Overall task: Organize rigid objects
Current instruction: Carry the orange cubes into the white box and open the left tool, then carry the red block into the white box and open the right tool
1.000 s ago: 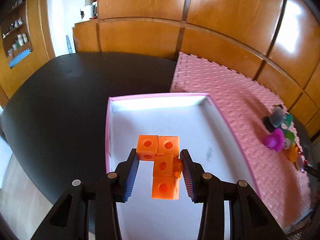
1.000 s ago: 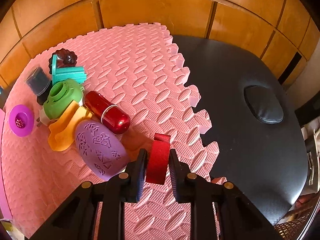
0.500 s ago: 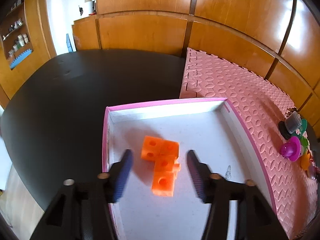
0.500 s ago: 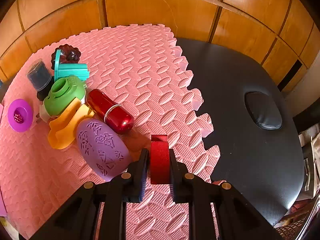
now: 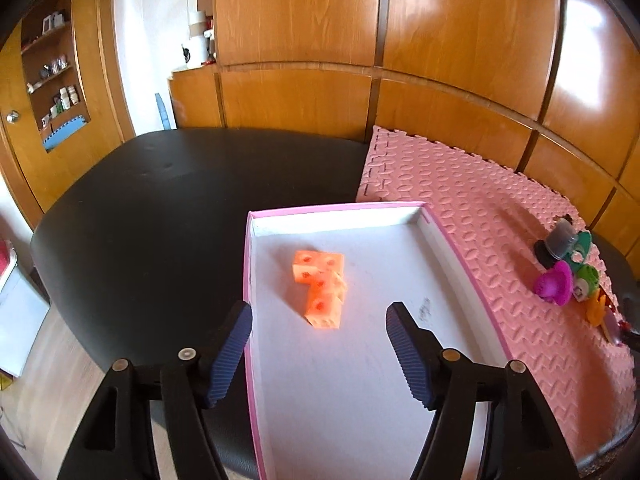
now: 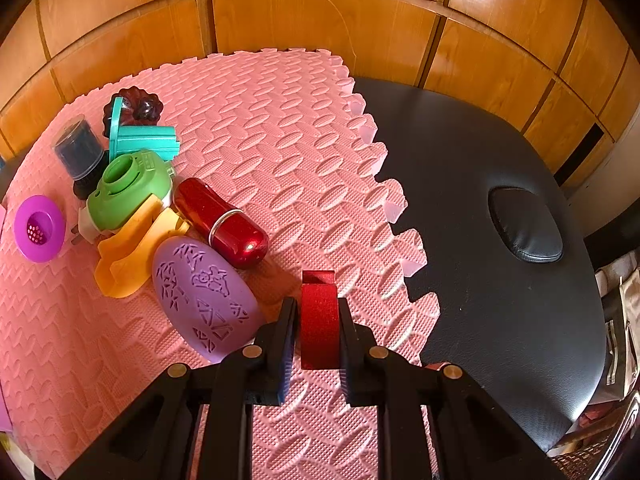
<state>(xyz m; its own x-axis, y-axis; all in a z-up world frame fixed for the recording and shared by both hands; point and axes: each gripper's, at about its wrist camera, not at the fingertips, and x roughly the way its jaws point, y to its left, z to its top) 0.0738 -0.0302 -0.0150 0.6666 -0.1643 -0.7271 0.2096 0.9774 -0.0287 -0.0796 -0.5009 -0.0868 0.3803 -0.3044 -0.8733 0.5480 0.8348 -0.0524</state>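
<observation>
An orange block piece (image 5: pixel 320 286) made of joined cubes lies inside the pink-rimmed white tray (image 5: pixel 452 248). My left gripper (image 5: pixel 318 334) is open and empty, held above the tray's near part, behind the blocks. My right gripper (image 6: pixel 318 320) is shut on a red glittery flat piece (image 6: pixel 319 316), held upright above the pink foam mat (image 6: pixel 280 128). A pile of small objects lies on the mat to its left: a purple oval (image 6: pixel 204 296), a red capsule (image 6: pixel 222 222), an orange scoop (image 6: pixel 128 252), a green round toy (image 6: pixel 128 194).
A teal piece (image 6: pixel 142 140), a dark jar (image 6: pixel 80 152), a brown fluted mould (image 6: pixel 134 106) and a magenta disc (image 6: pixel 38 228) lie at the mat's left. The black table (image 5: pixel 160 200) has wood panelling behind. A black pad (image 6: pixel 526 224) lies at the right.
My left gripper let go of the orange blocks, opened wide and pulled back and up; the blocks now lie in the tray. My right gripper lifted the red piece slightly and straightened it.
</observation>
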